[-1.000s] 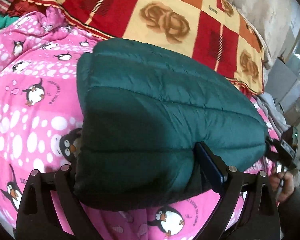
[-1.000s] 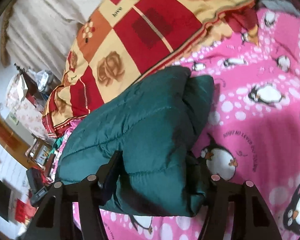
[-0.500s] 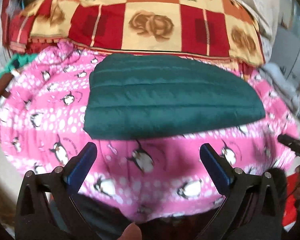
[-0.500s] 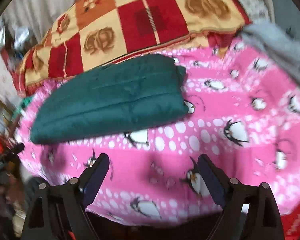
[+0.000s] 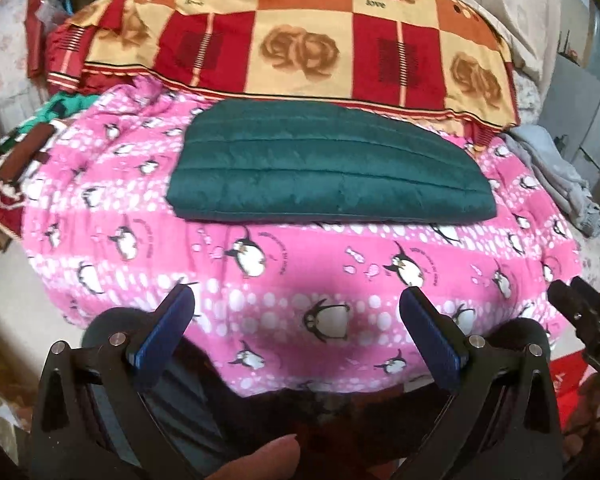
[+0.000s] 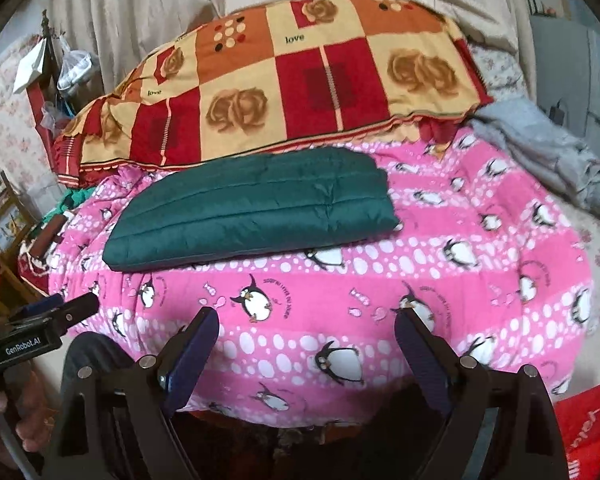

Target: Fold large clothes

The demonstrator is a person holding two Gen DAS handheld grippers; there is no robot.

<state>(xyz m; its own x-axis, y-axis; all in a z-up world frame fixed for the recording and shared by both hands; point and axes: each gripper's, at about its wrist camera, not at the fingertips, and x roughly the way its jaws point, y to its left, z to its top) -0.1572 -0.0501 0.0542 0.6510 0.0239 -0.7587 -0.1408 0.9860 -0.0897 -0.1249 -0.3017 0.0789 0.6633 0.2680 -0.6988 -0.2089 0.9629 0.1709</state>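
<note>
A dark green quilted jacket (image 5: 324, 168) lies folded into a flat oblong on the pink penguin blanket (image 5: 300, 264); it also shows in the right wrist view (image 6: 252, 208). My left gripper (image 5: 296, 300) is open and empty, held back over the blanket's near edge, well clear of the jacket. My right gripper (image 6: 306, 320) is open and empty too, likewise back from the jacket. The left gripper shows at the left edge of the right wrist view (image 6: 60, 308), and the right gripper at the right edge of the left wrist view (image 5: 580, 300).
A red, orange and cream rose-patterned quilt (image 5: 300, 36) is piled behind the jacket. A grey garment (image 6: 548, 156) lies at the blanket's right side. Cluttered furniture (image 6: 4, 216) stands on the left. A red item (image 6: 588, 436) lies low at the right.
Both grippers let go of the folded green jacket, opened, and pulled back toward the near edge of the bed. The jacket now lies flat on the blanket.
</note>
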